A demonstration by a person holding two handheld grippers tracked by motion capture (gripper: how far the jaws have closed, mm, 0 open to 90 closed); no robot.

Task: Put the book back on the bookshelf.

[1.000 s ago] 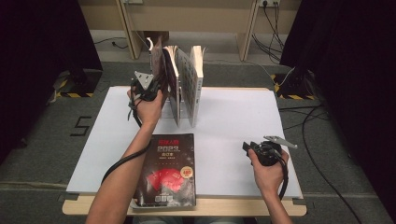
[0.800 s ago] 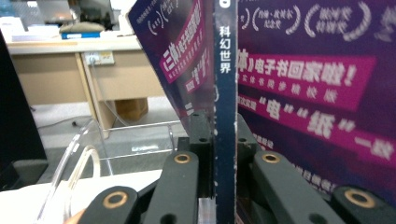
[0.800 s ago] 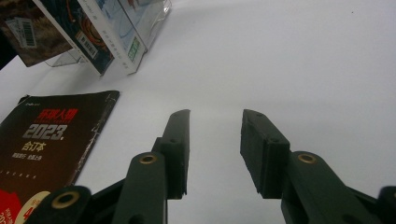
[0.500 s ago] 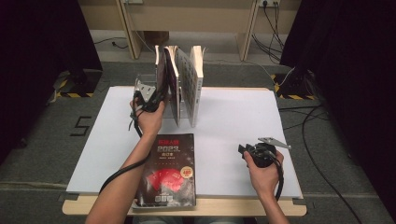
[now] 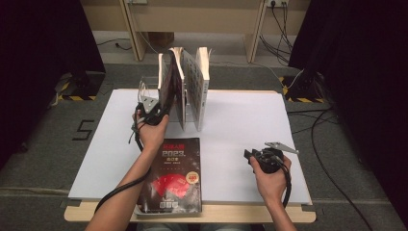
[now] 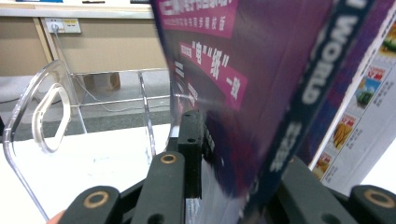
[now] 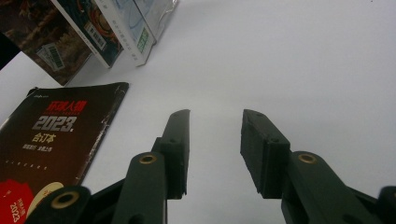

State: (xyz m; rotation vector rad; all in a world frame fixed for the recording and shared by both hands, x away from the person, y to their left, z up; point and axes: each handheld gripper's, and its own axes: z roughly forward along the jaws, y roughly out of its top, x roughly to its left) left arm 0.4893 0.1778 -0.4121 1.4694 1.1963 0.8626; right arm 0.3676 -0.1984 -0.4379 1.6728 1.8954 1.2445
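Since a second ago the left gripper has come down and toward the near edge along the purple book, and its jaws have just been opening with the book between them. In the left gripper view the left pad now stands a little off the cover, the spine passes between the jaws; grip looks released or nearly so.

Purple book stands upright at the left end of the row, leaning slightly against the next standing books, inside a clear plastic bookend on the white table.

To do it well: open fully before pulling back, retreat straight along the book's plane so a pad doesn't drag it over, check it leans right onto its neighbours, not left.

Black book lies flat at the near edge, likely next. Right gripper rests on the table, jaws apart, nothing in them.
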